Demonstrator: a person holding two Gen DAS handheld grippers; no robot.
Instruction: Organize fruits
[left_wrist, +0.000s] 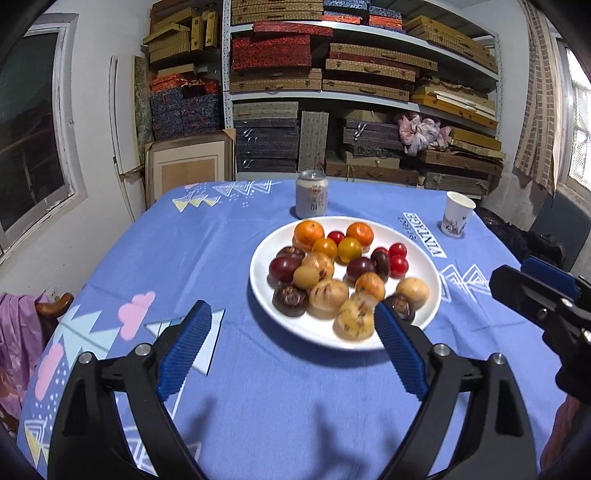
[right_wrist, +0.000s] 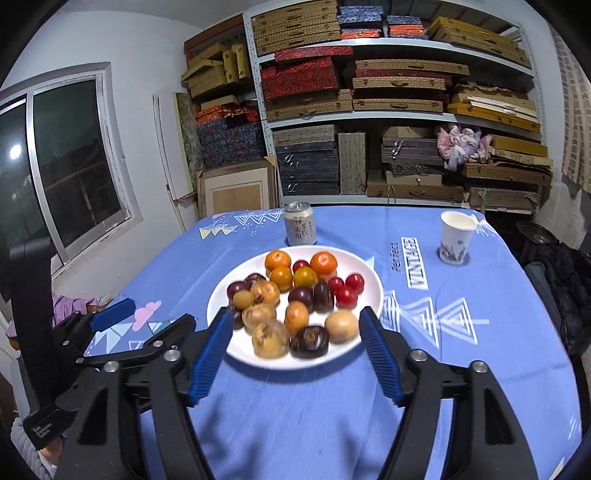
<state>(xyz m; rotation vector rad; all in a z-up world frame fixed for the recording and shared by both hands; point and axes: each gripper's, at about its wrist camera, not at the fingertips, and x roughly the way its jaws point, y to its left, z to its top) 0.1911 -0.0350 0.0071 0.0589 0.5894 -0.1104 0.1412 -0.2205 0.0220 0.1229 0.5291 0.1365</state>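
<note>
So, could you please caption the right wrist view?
Open right gripper poised before a white plate of mixed fruit on a blue tablecloth.

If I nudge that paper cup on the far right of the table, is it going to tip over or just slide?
The paper cup looks thin-walled and tall for its narrow base, so a push near the rim would probably tip it. A low push may slide it, though the tablecloth could grip the base. It is probably light, but whether it holds liquid cannot be told, so squeeze gently: the wall likely dents.
</note>
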